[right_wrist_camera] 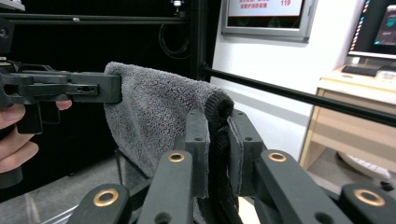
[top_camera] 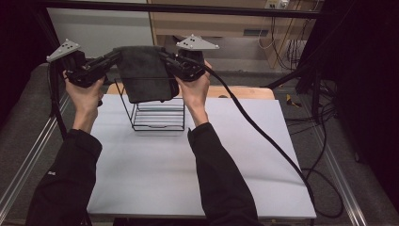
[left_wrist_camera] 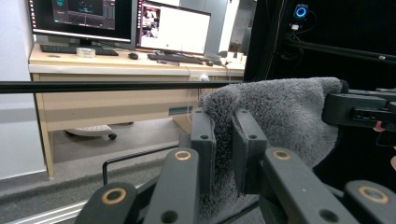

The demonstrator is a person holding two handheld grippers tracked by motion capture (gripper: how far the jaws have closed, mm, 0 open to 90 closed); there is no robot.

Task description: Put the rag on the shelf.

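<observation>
Tabletop (top_camera: 155,179) of pale grey spreads under the scene, a person's two dark-sleeved forearms reaching in from the near edge; above its far part a grey towel (top_camera: 143,70) hangs in the air, folded over and stretched between two hand-held claws, directly over a black wire rack (top_camera: 157,115) that stands on the sheet; the left gripper (top_camera: 113,56) pinches the towel's upper left corner, its jaws drawn in tight on the pile, and the right gripper (top_camera: 164,55) clamps the upper right corner the same way, fabric squeezed between its pads in the right gripper view (right_wrist_camera: 218,140); the left gripper view shows that bite (left_wrist_camera: 223,140) taking only a thin fold near the hem, with the rest of the cloth (left_wrist_camera: 285,116) sagging away toward the other claw; the likeliest trouble, judged from here, is a corner slipping free if the hands pull apart too hard, dropping the towel askew beside the rack; a lopsided descent could also leave the cloth bunched on one wire instead of draped evenly; the lower hem, hanging close to the rack's top bar, may snag and drag the light frame across the table; the trailing cable (top_camera: 263,132) from the right claw could tug that hand off line.
</observation>
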